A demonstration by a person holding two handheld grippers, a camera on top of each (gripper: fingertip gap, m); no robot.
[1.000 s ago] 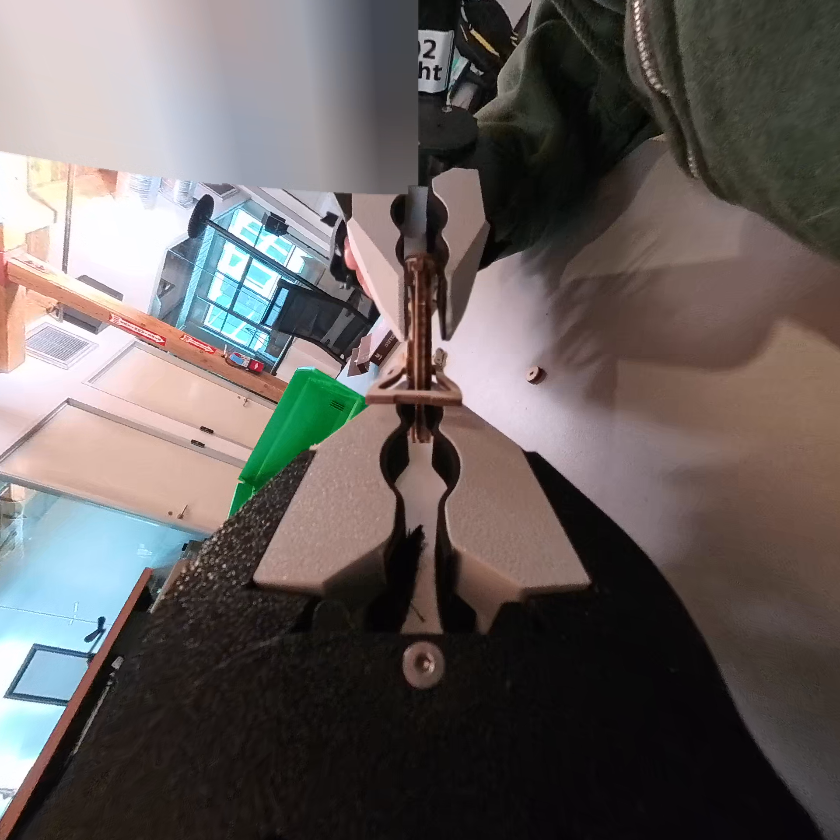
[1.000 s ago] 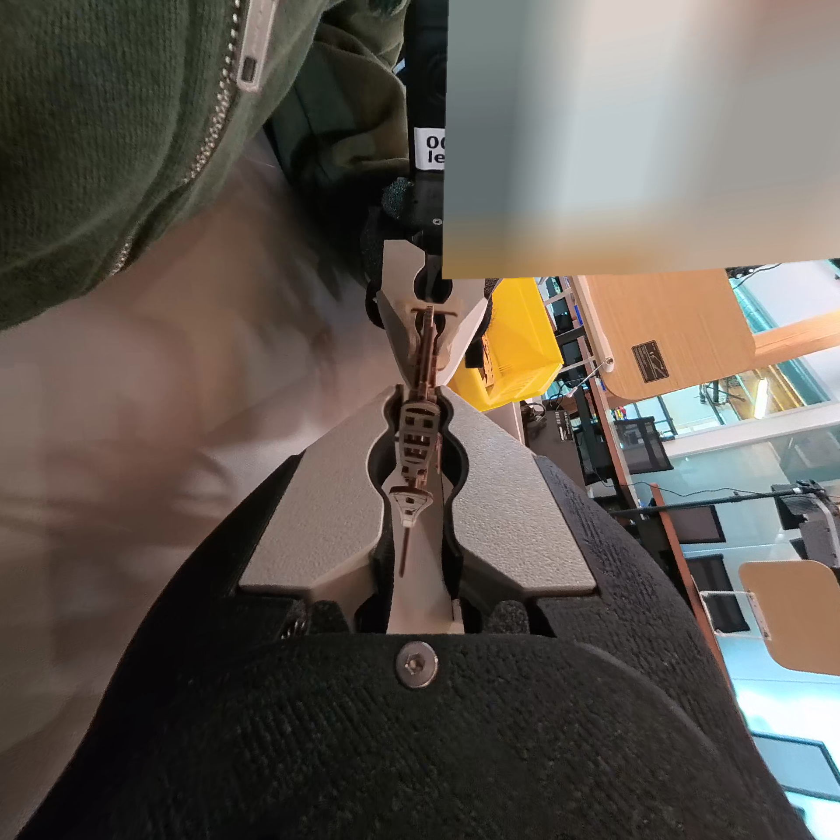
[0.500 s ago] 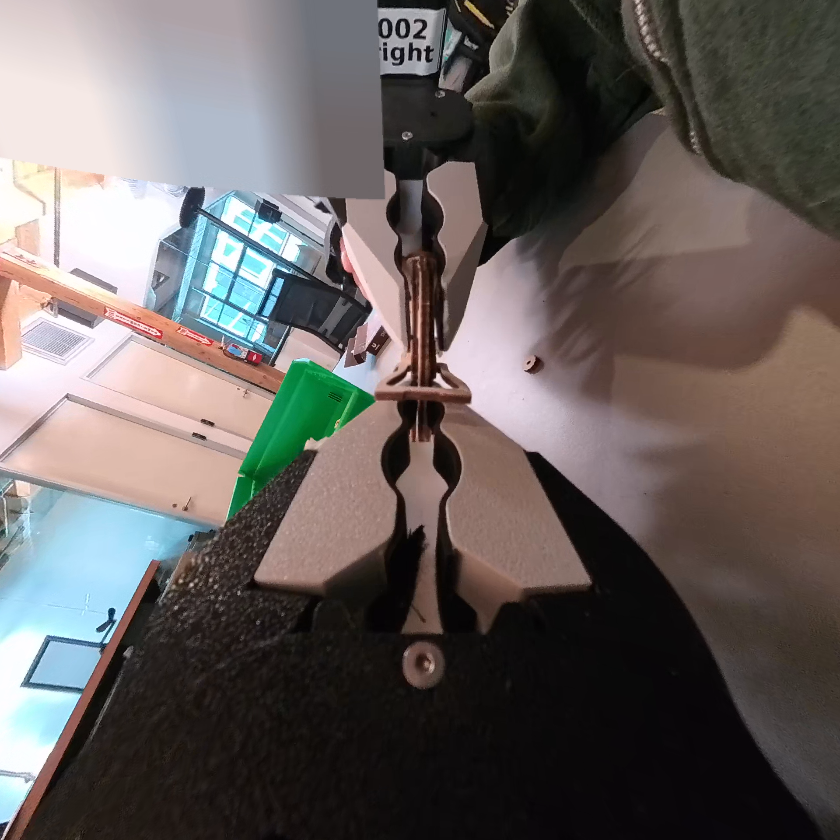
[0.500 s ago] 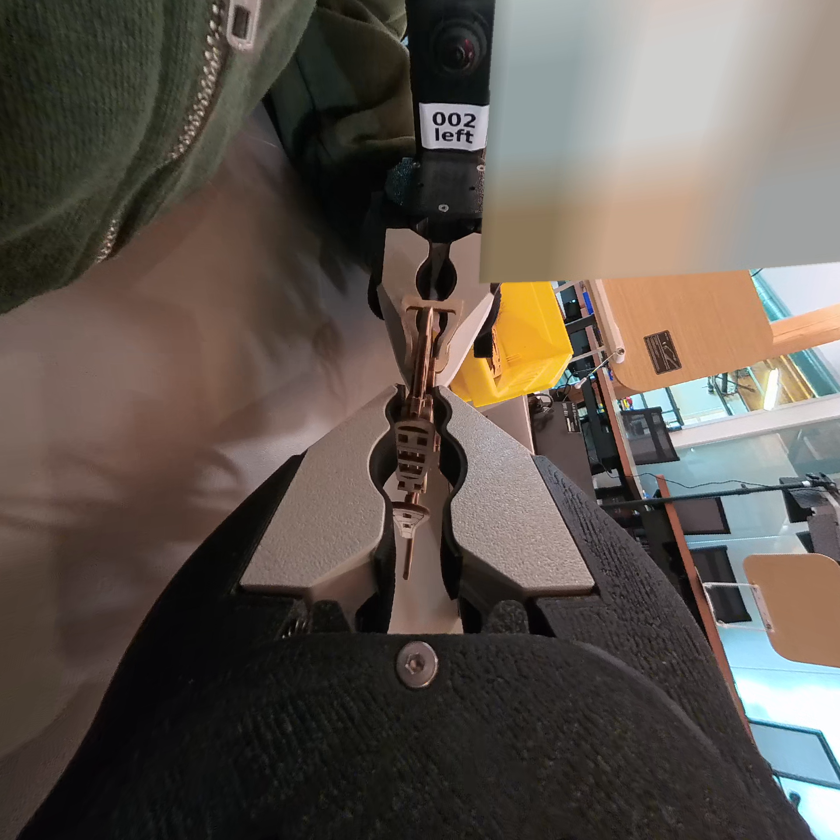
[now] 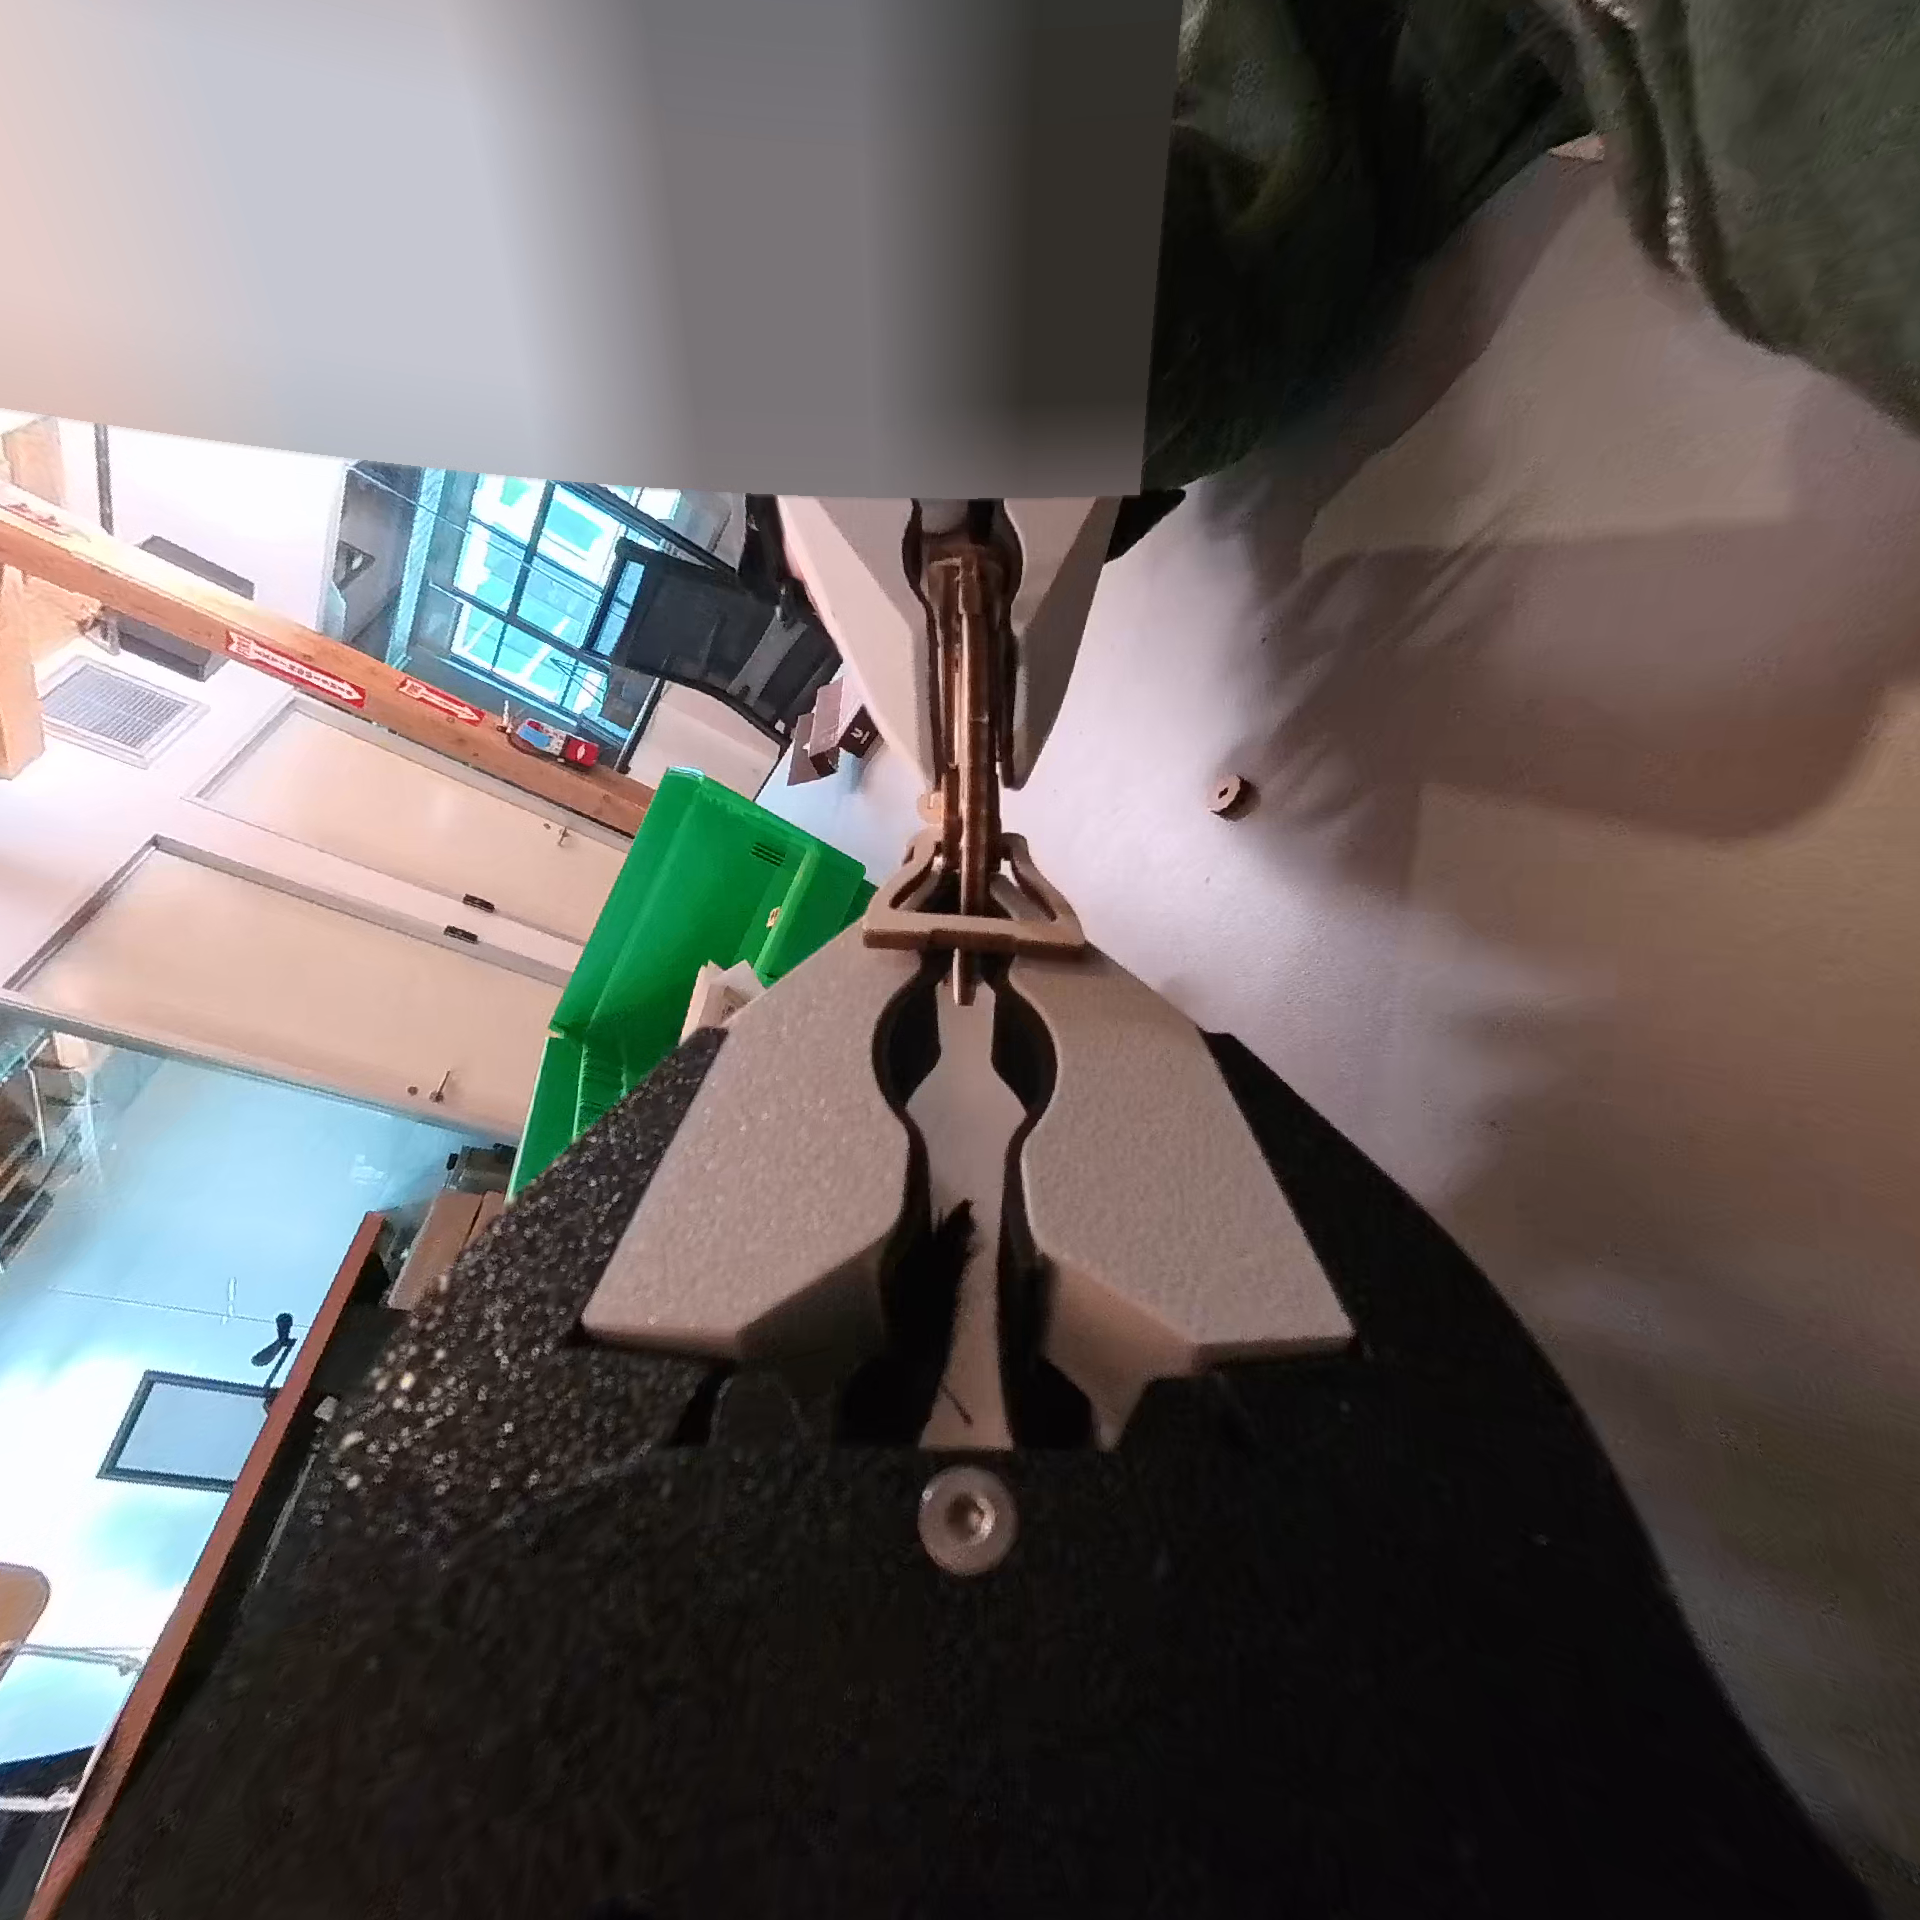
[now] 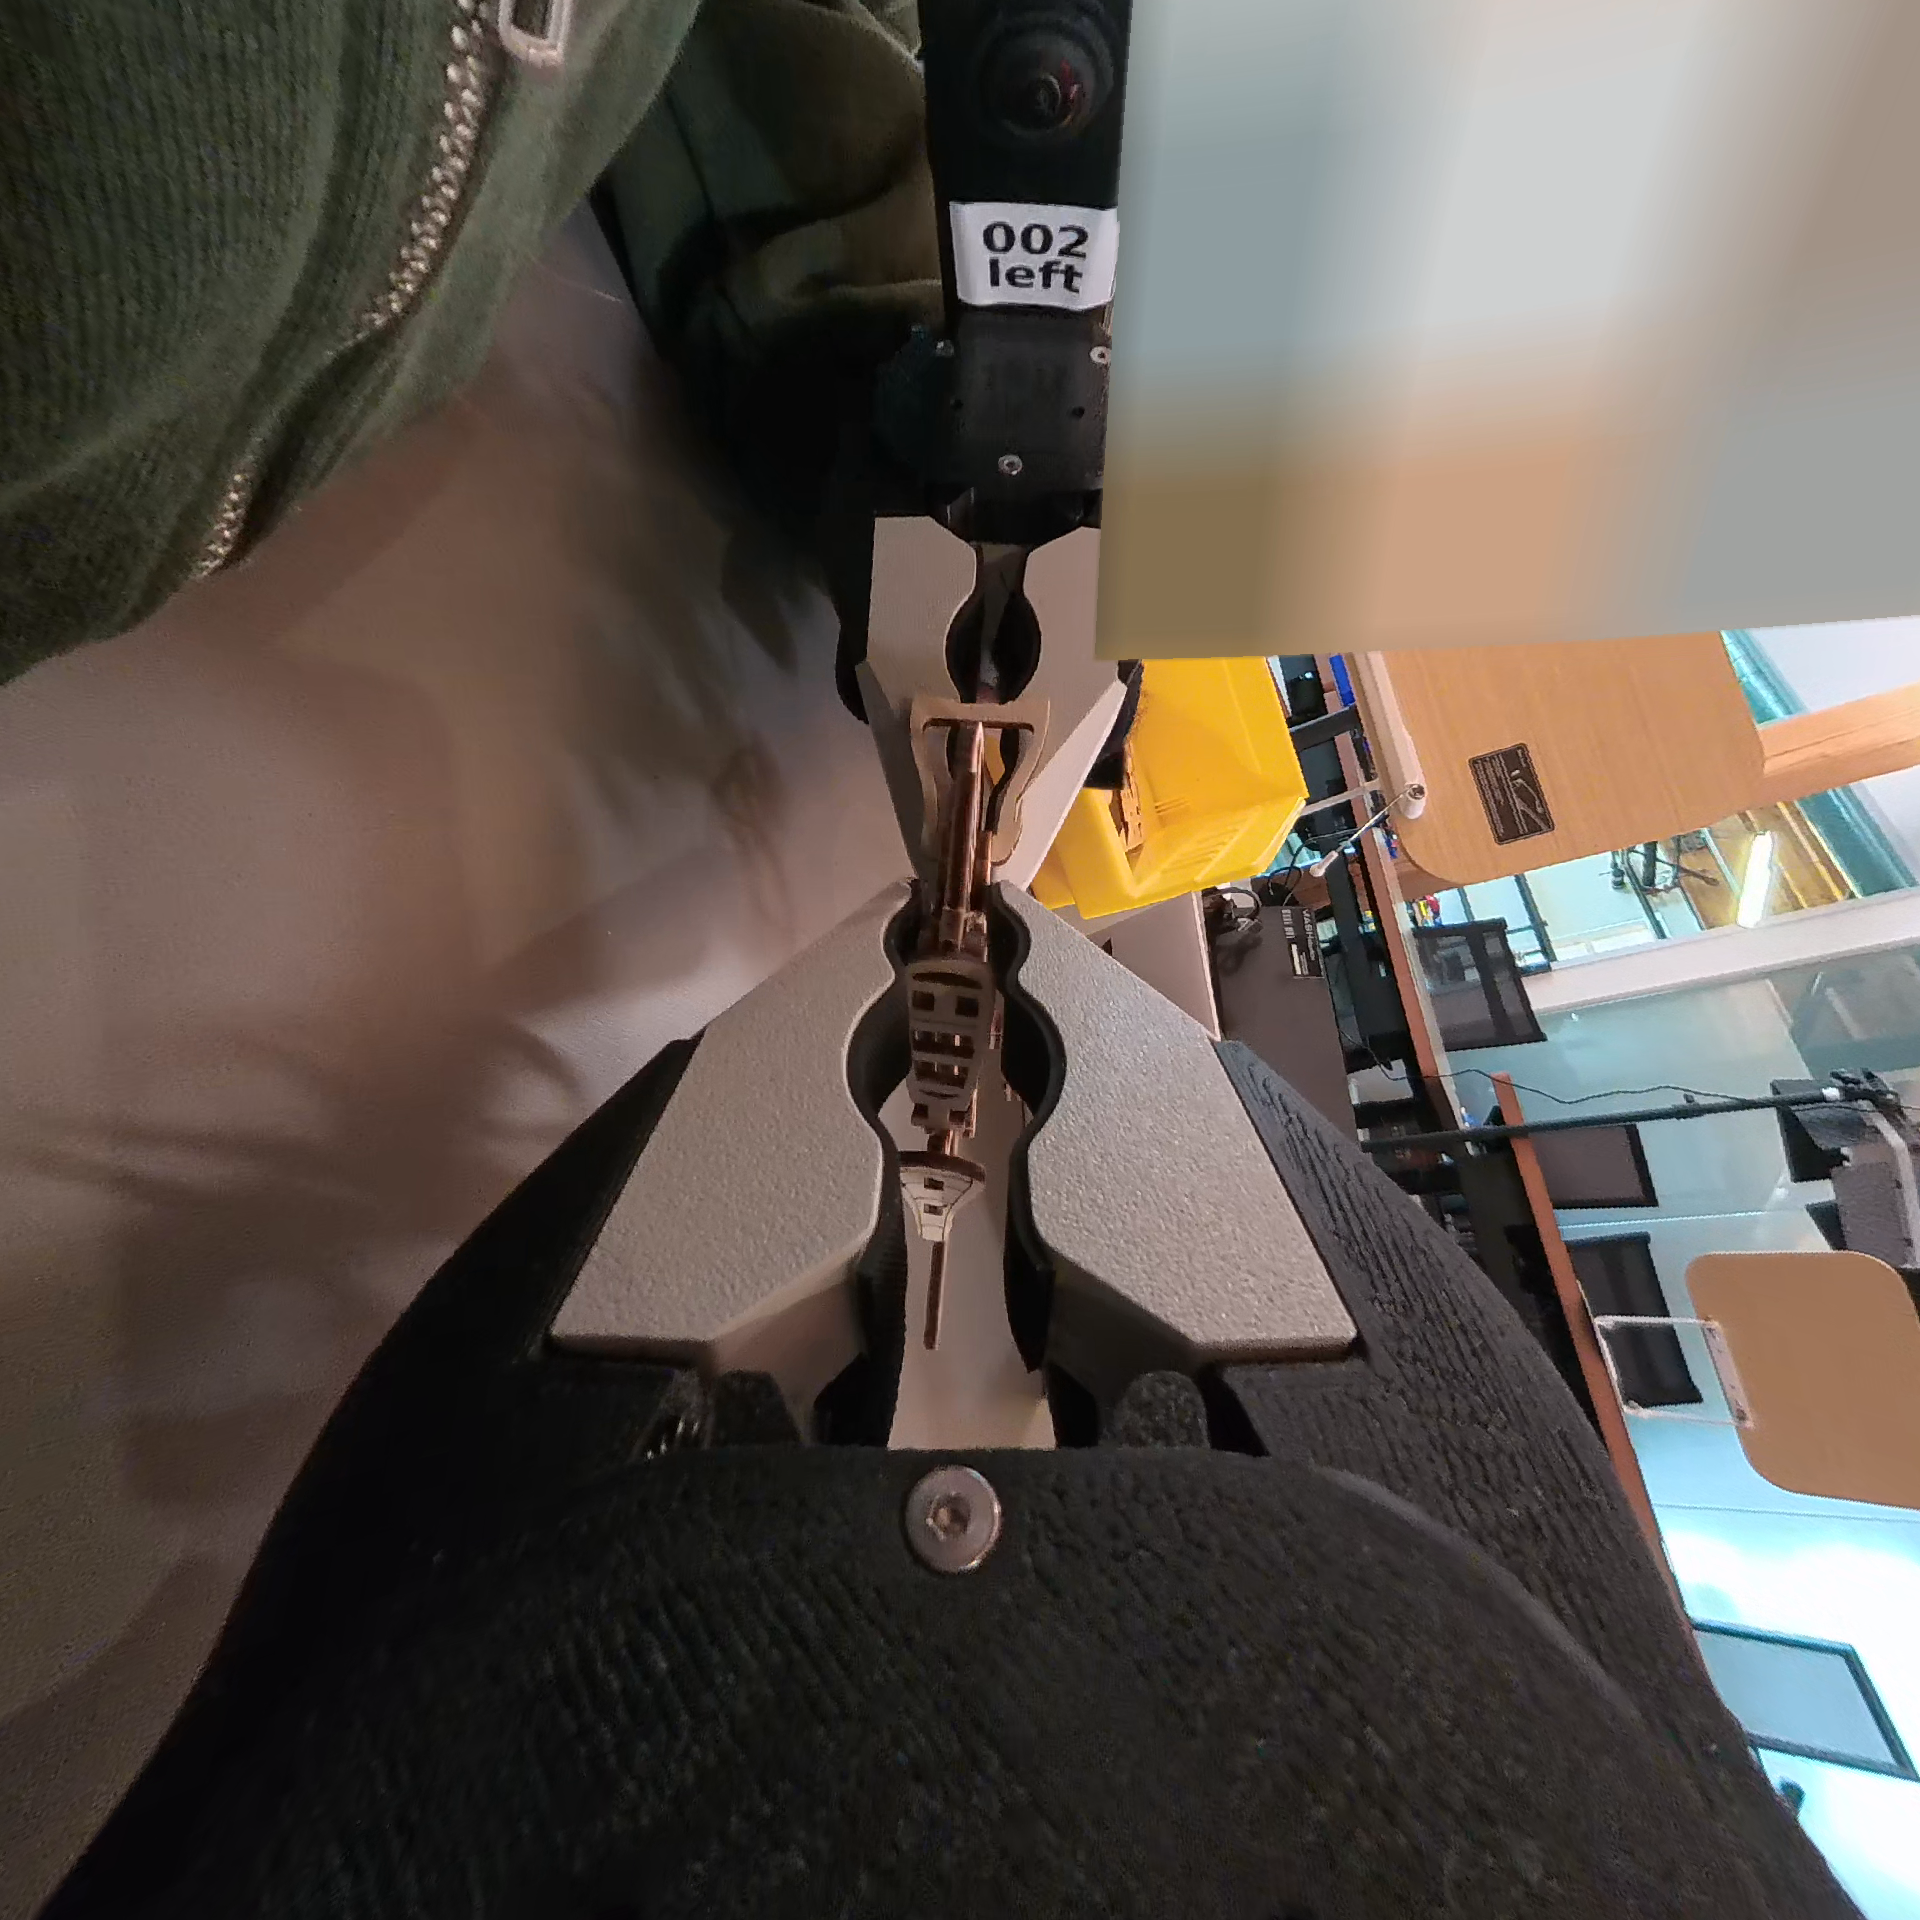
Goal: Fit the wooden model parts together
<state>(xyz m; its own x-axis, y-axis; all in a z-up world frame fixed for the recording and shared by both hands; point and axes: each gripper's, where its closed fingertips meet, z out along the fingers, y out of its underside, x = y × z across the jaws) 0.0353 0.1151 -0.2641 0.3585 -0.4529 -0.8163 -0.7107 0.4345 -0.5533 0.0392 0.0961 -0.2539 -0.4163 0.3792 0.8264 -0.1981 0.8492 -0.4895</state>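
My right gripper (image 6: 956,899) is shut on a thin brown wooden tower model (image 6: 943,1039), whose spire points back between the fingers. My left gripper (image 5: 971,961) is shut on a small pale wooden base piece (image 5: 971,928) with two angled legs. The two grippers face each other tip to tip above the table. The tower's end (image 5: 971,831) sits between the base piece's legs and passes through its cross bar. The left wrist view shows the right gripper (image 5: 974,774) beyond; the right wrist view shows the left gripper (image 6: 971,821) with the base piece (image 6: 977,727).
A pale table (image 5: 1558,987) lies beside the grippers, with a small wooden ring (image 5: 1229,798) on it. A green bin (image 5: 707,914) and a yellow bin (image 6: 1195,800) stand at the table's ends. A person's green jacket sleeve (image 6: 260,260) hangs close behind.
The two grippers have come closer together. The tower's end has gone further into the base piece. Both grips are unchanged.
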